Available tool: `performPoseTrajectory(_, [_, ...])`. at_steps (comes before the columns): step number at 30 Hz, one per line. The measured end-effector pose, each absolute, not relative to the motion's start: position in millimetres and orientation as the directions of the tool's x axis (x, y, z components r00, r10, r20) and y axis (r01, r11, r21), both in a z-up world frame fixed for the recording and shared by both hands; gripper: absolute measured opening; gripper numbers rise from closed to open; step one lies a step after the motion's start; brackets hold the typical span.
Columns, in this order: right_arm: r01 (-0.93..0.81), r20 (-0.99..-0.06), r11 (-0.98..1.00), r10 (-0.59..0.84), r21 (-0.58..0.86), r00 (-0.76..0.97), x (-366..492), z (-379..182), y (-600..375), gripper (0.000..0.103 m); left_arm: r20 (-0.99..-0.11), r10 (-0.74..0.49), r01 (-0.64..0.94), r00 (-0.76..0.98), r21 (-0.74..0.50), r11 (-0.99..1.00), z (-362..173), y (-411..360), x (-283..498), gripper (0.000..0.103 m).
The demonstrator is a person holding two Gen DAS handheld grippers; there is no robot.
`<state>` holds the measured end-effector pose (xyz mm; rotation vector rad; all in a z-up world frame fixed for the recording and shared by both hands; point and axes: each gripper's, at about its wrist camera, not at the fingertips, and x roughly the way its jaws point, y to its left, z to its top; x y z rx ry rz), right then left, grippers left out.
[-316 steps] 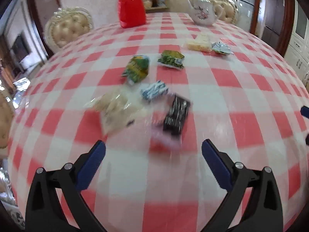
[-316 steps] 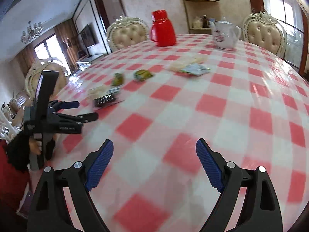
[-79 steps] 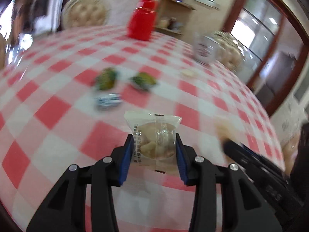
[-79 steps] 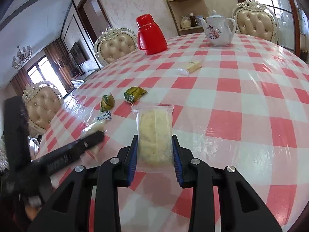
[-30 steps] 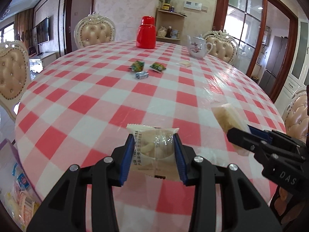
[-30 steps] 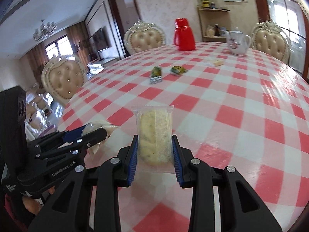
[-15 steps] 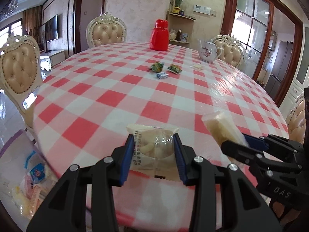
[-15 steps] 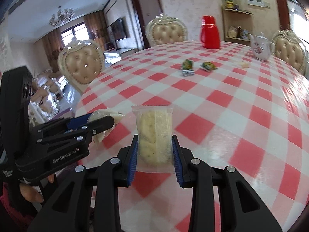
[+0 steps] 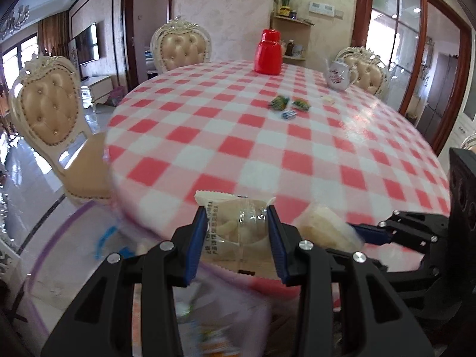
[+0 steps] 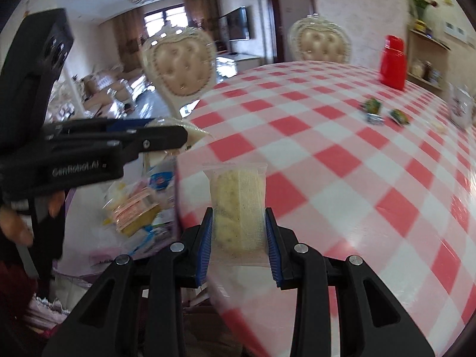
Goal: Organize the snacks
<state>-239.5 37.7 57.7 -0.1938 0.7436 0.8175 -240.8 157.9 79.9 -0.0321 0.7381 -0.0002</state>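
Red-checked cloth (image 9: 238, 148) on round table, tufted chairs (image 9: 50, 104), each gripper (image 9: 237, 232) (image 10: 238, 232) pinching a wrapped snack (image 9: 235, 229) (image 10: 238, 208), possibly biscuits.

A red-and-white checked cloth is seen on the round table (image 9: 267, 148), a solid red plastic jug (image 9: 268, 52) beyond it, and blue pads (image 10: 205, 238) on the black tool.

"GenRobot.AI" on left gripper (image 10: 166, 136) body; snack wrapper (image 9: 238, 232) print illegible.

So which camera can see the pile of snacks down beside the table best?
The right wrist view: the snack pile shows clearly below the table edge, beside the left gripper. The left wrist view shows only a blurred smear of it under its own fingers.
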Motion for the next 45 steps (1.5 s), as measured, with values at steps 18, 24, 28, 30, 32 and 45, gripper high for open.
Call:
performPoseTrajectory(18, [-0.943,-0.730,0.314,0.670,0.114,0.135,-316.1,40.4,165.5,0.034,-0.724,0.327,-0.318,0.607,0.155,0.935,49.5,278.7,-274.9,0.041])
performPoseTrajectory(24, [-0.967,-0.675,0.213,0.735,0.139,0.065,-333.4,48.6,165.0,0.073,-0.718,0.451,-0.425,0.530,0.234,0.874,43.6,296.9,-274.4,0.091])
performPoseTrajectory(28, [-0.927,-0.637,0.338,0.753,0.162,0.163,-303.2,60.7,131.8,0.075,-0.709,0.462,-0.399,0.533,0.271,0.876,42.9,282.7,-268.2,0.097])
performPoseTrajectory(30, [-0.893,-0.625,0.412,0.749,0.180,0.219,-287.5,63.5,114.7,0.078,-0.701,0.463,-0.380,0.542,0.287,0.879,42.9,270.9,-262.0,0.097])
performPoseTrajectory(32, [-0.844,-0.613,0.497,0.736,0.204,0.286,-264.7,65.1,91.4,0.080,-0.707,0.436,-0.352,0.557,0.274,0.895,46.2,256.5,-251.6,0.097])
performPoseTrajectory(45, [-0.319,-0.610,0.906,0.422,0.277,0.670,-129.4,63.2,-116.7,0.088,-0.699,-0.021,-0.138,0.715,-0.170,0.976,82.9,89.8,-62.9,0.101])
